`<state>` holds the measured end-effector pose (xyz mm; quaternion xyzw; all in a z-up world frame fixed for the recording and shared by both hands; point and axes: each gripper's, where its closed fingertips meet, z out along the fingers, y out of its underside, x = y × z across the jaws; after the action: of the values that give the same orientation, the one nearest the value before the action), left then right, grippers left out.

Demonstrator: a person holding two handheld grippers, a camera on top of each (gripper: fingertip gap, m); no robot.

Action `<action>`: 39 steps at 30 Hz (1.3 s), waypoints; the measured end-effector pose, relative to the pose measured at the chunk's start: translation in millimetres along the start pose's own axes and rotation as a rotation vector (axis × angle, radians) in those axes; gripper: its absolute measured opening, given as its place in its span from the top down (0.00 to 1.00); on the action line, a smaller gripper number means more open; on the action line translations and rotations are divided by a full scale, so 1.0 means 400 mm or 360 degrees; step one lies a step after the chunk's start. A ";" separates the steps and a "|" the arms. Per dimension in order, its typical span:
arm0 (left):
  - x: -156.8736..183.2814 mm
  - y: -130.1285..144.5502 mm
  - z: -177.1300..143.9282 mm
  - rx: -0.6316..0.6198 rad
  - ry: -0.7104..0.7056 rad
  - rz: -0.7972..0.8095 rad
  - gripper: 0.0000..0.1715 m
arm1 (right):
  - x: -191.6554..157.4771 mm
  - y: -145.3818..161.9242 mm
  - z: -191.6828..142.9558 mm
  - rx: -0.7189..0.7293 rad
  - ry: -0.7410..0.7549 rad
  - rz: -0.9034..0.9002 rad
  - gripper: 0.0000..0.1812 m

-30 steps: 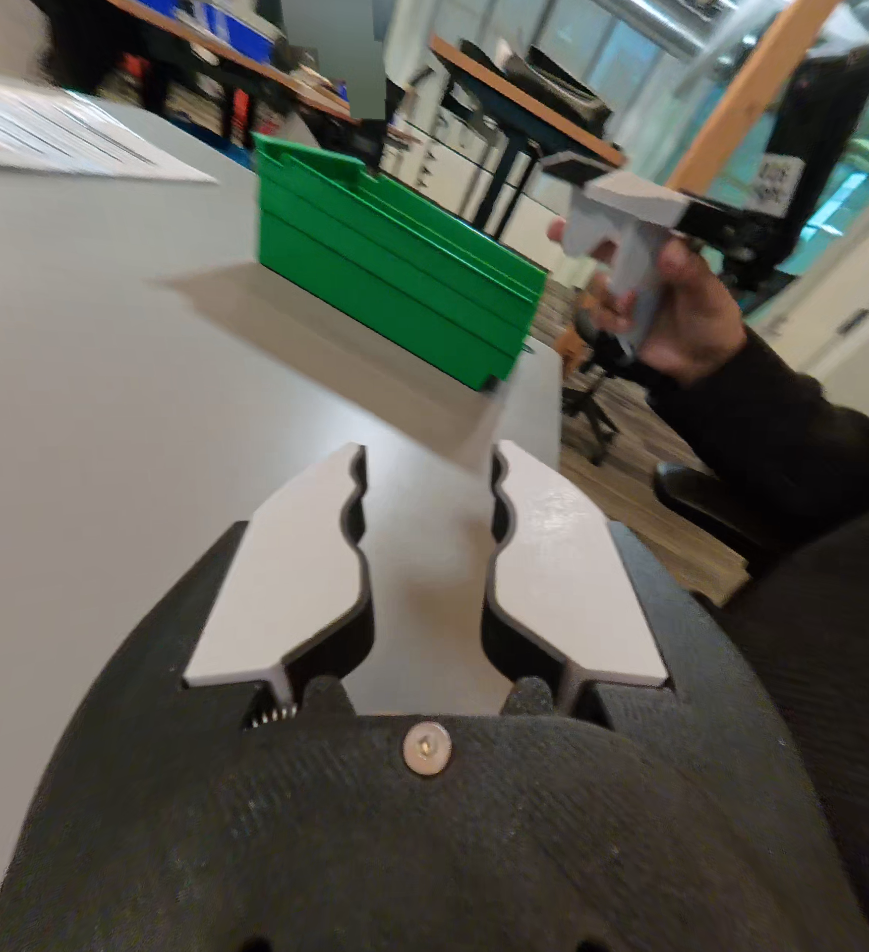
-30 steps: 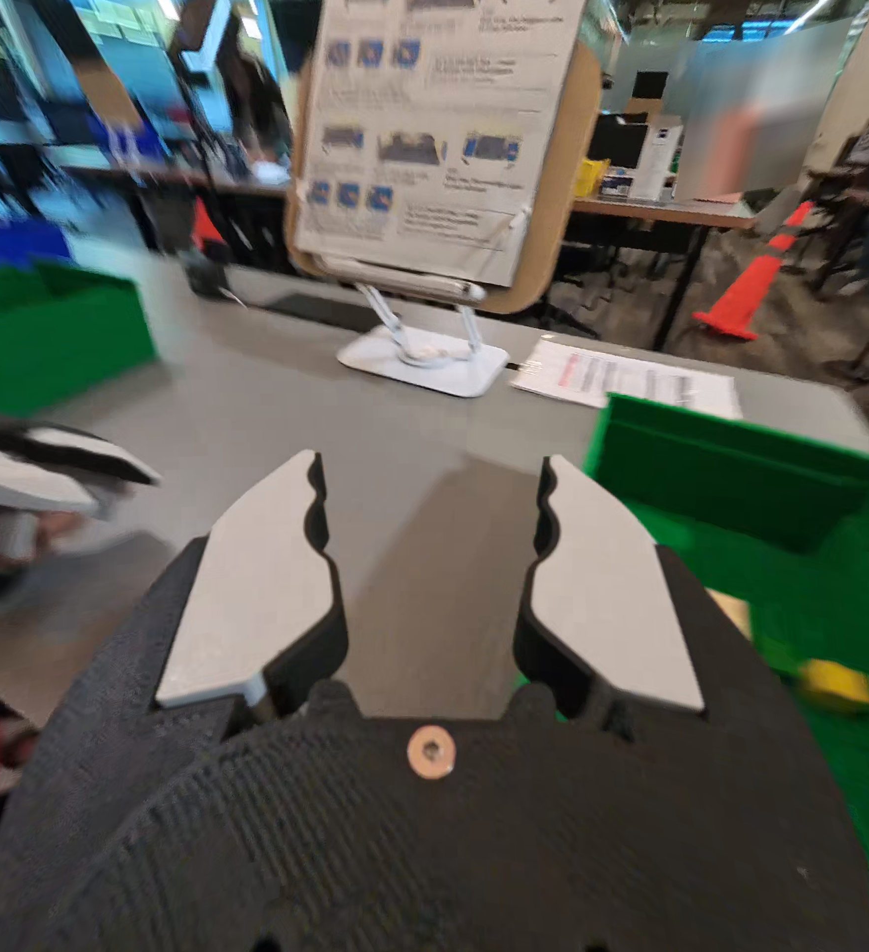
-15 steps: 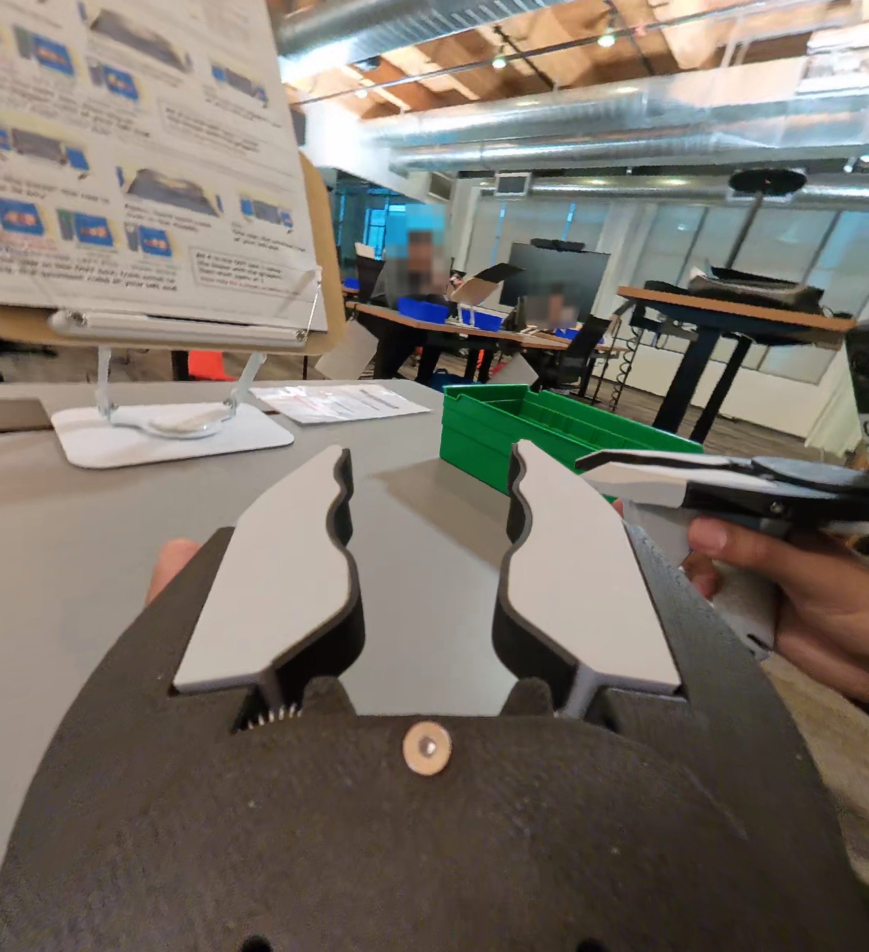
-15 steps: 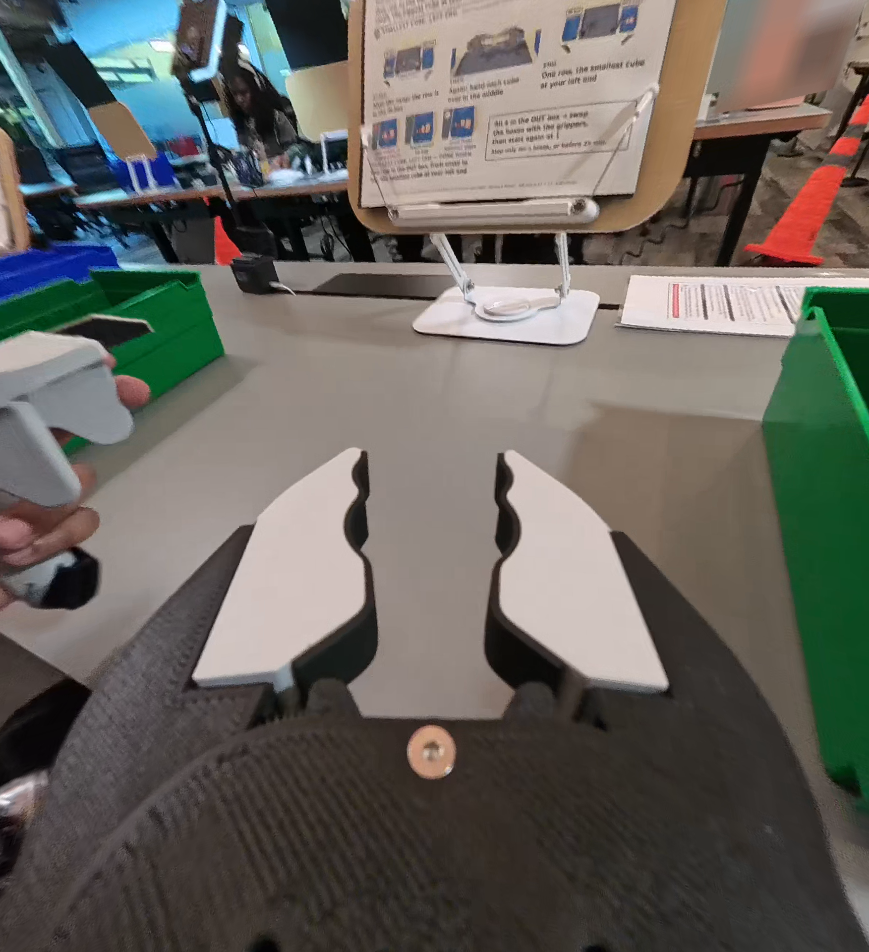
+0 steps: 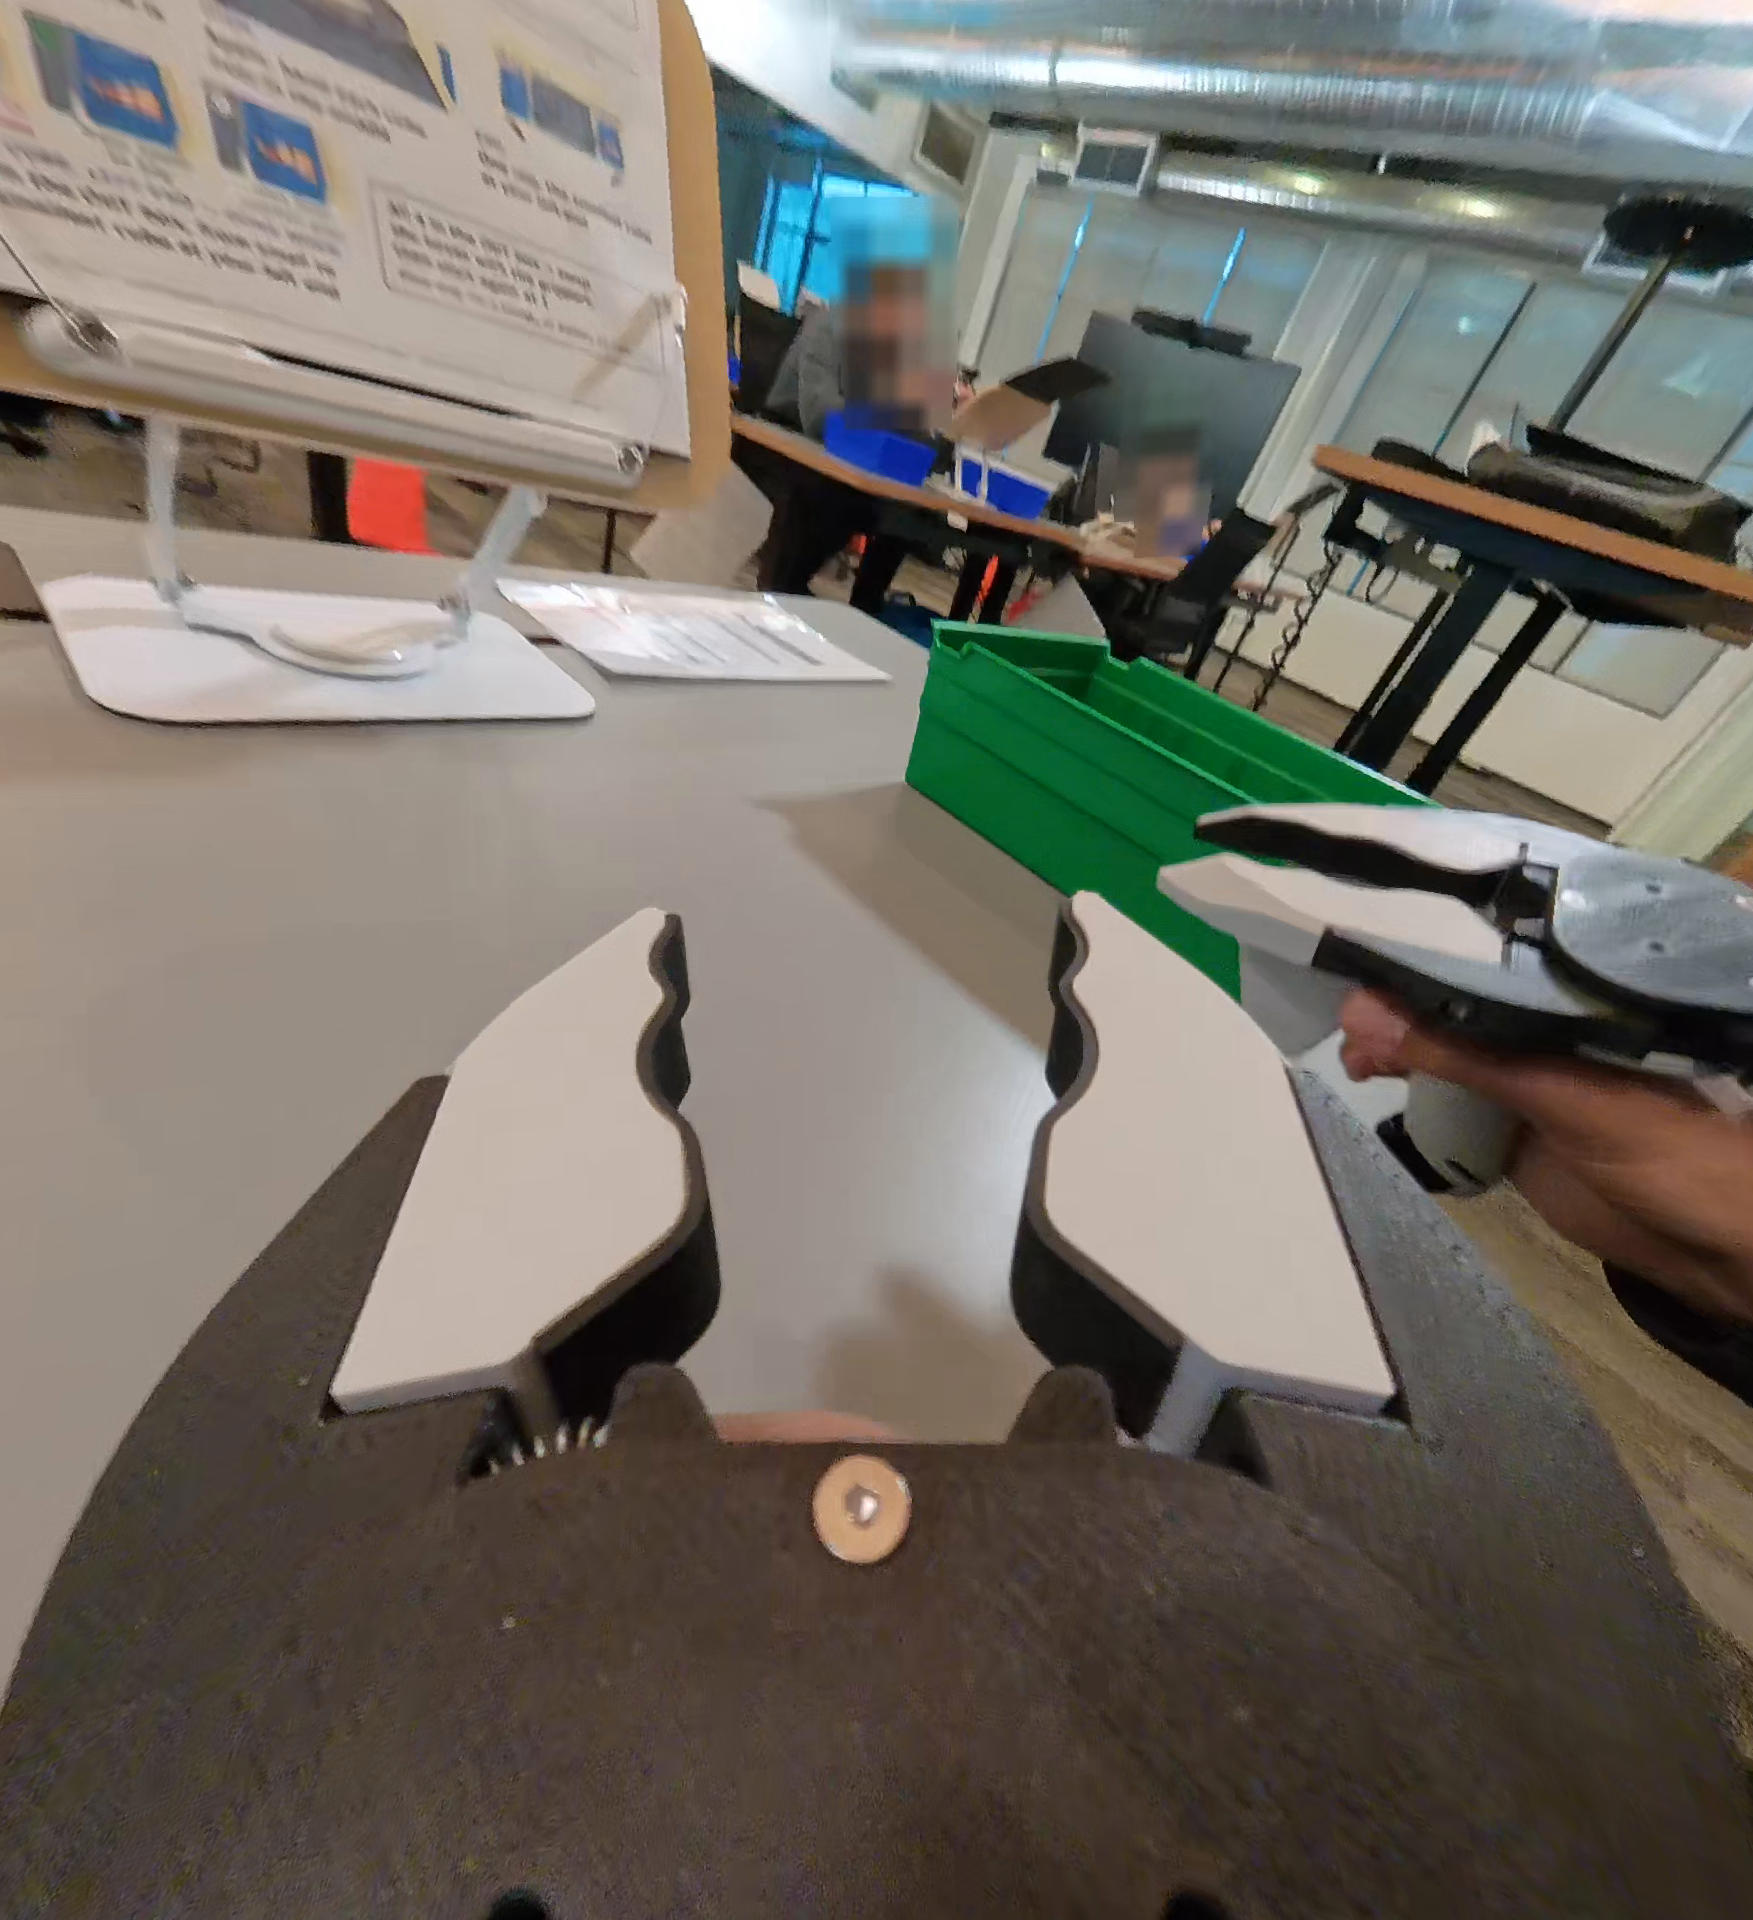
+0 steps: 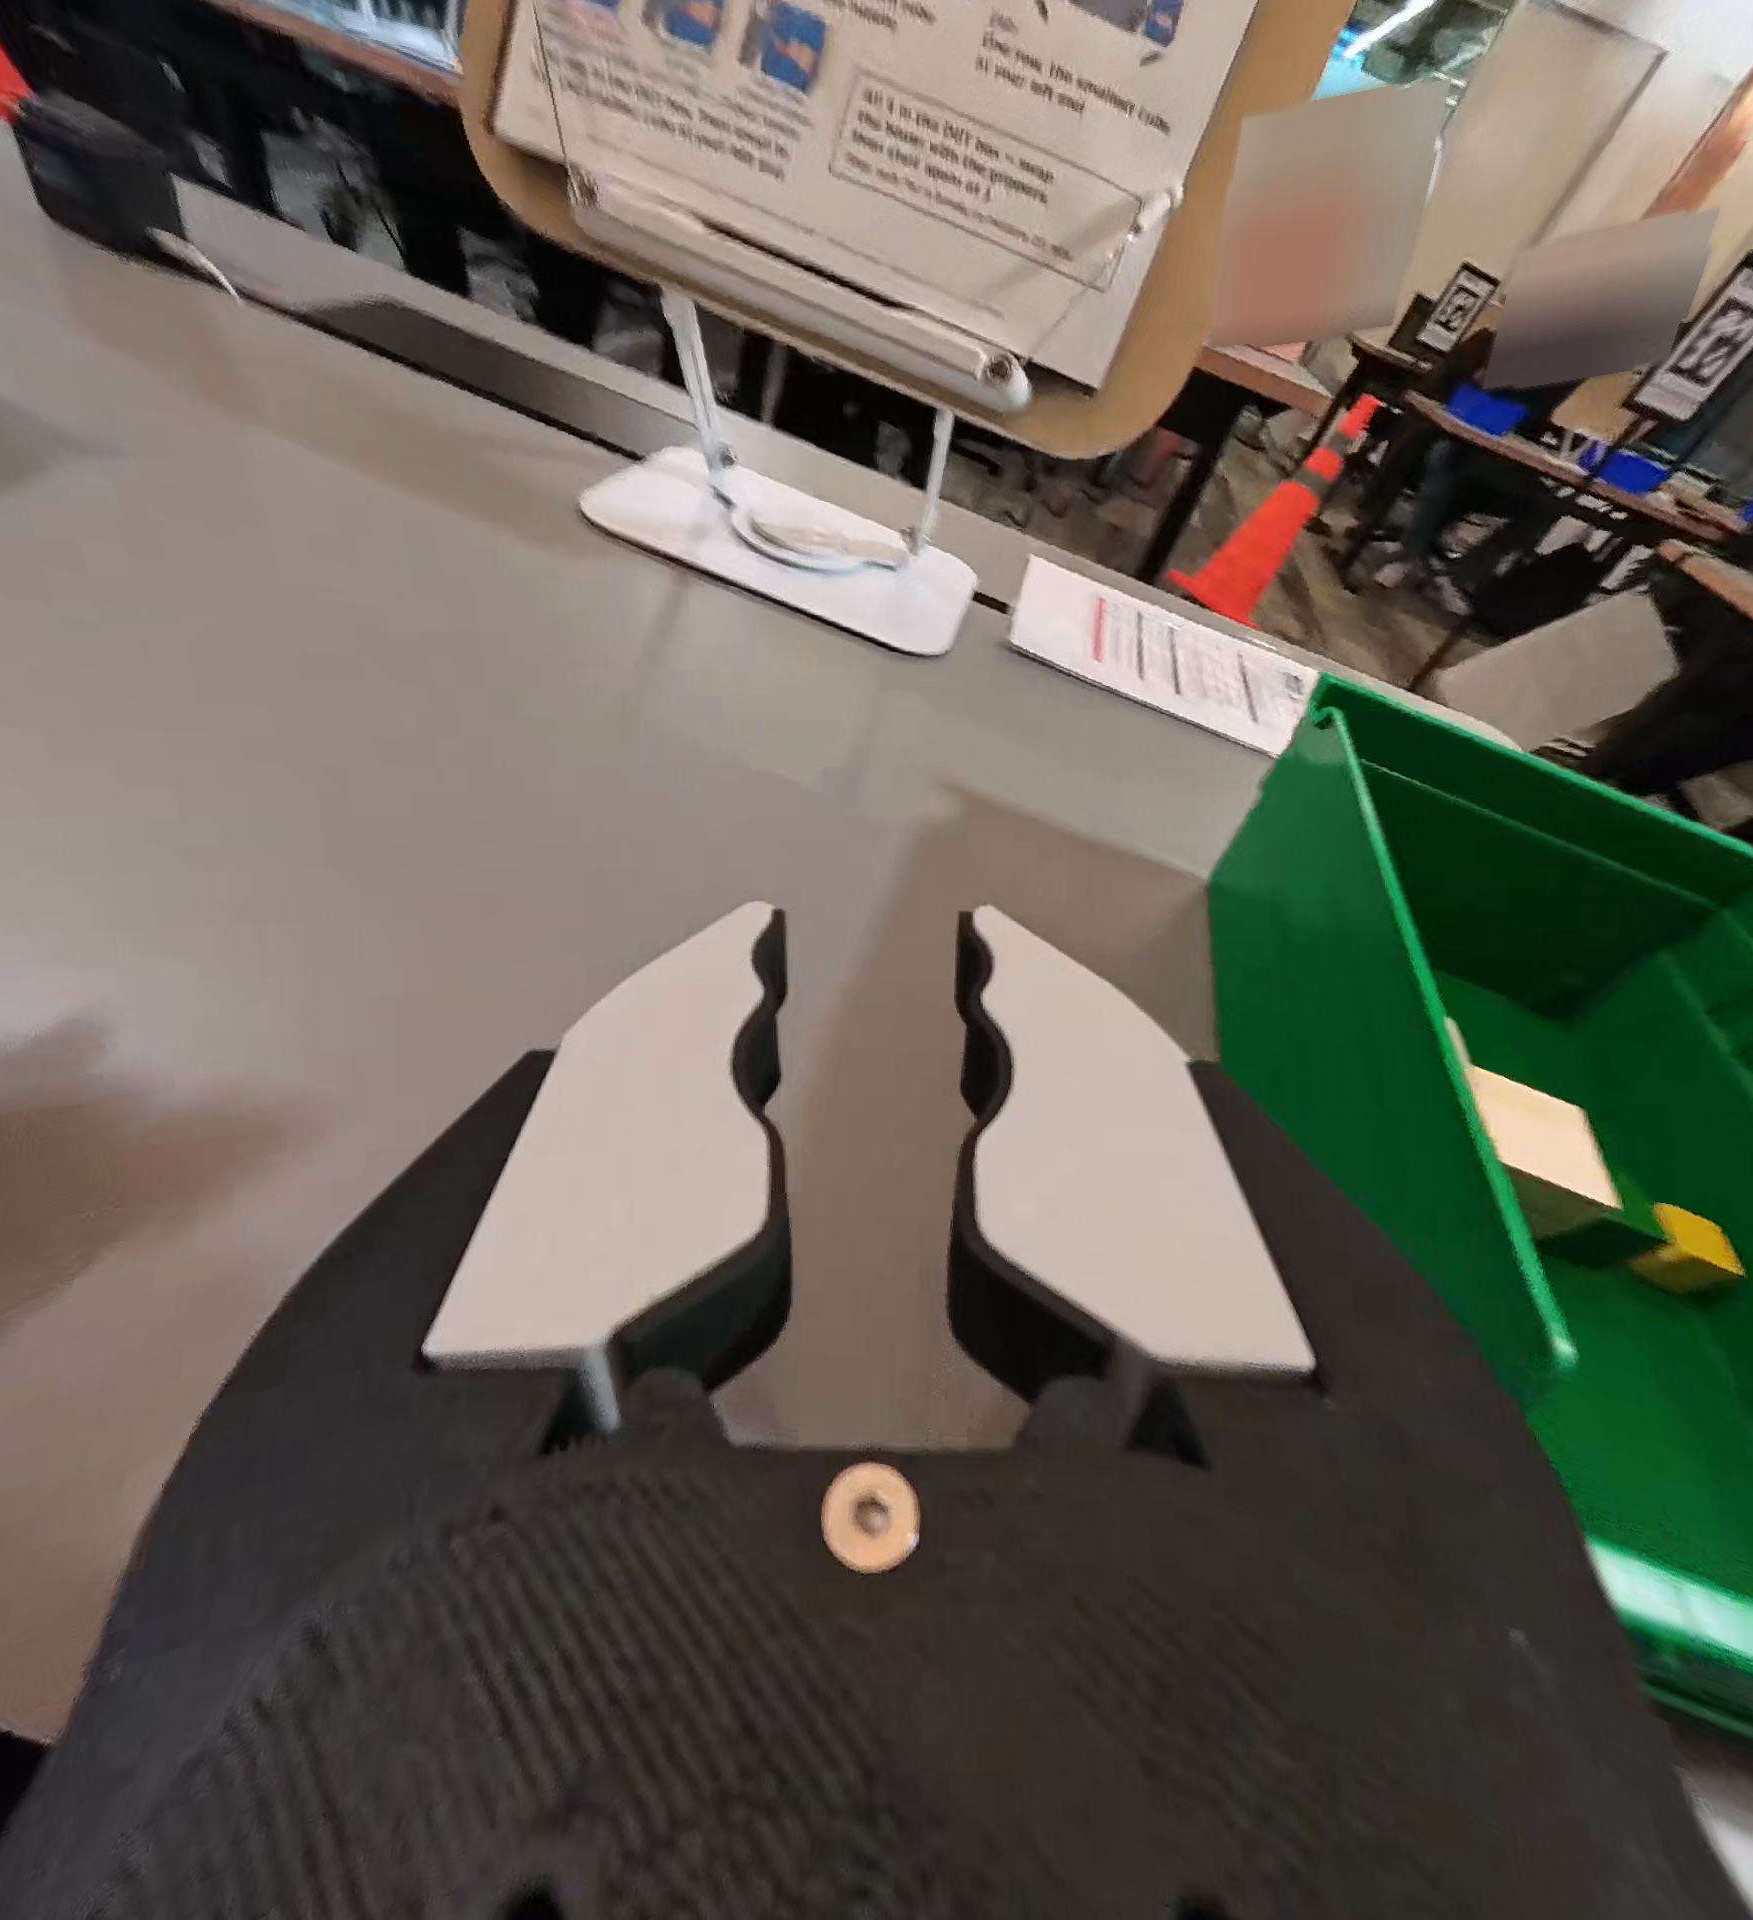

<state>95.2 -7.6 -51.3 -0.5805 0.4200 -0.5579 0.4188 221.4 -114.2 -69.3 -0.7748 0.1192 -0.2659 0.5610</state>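
The grey table (image 5: 228, 935) carries a sign stand (image 6: 778, 540), a paper sheet (image 6: 1163, 655) and a green bin (image 6: 1371, 987). In the bin lie a pale block (image 6: 1537, 1132) and a small yellow cube (image 6: 1693, 1262); both look rigid and light, best pinched across flat sides. The left claw (image 5: 867, 935) gapes wide and empty over bare table. The right claw (image 6: 867, 925), narrowly parted and empty, hovers just beside the bin.

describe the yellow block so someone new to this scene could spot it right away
Start at the grey table, then go to the green bin on the right of the right wrist view. The yellow block lies on its floor by a pale block and a dark green piece; it is the only yellow thing there.
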 end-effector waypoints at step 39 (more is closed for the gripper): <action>-0.070 0.046 0.016 -0.0284 0.0222 -0.0566 0.68 | -0.111 -0.063 0.085 0.0163 -0.0306 0.0294 0.69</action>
<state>100.6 13.6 -77.4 -0.6402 0.3866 -0.6225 0.2307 200.3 -56.6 -65.8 -0.7529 0.1219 -0.1433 0.6307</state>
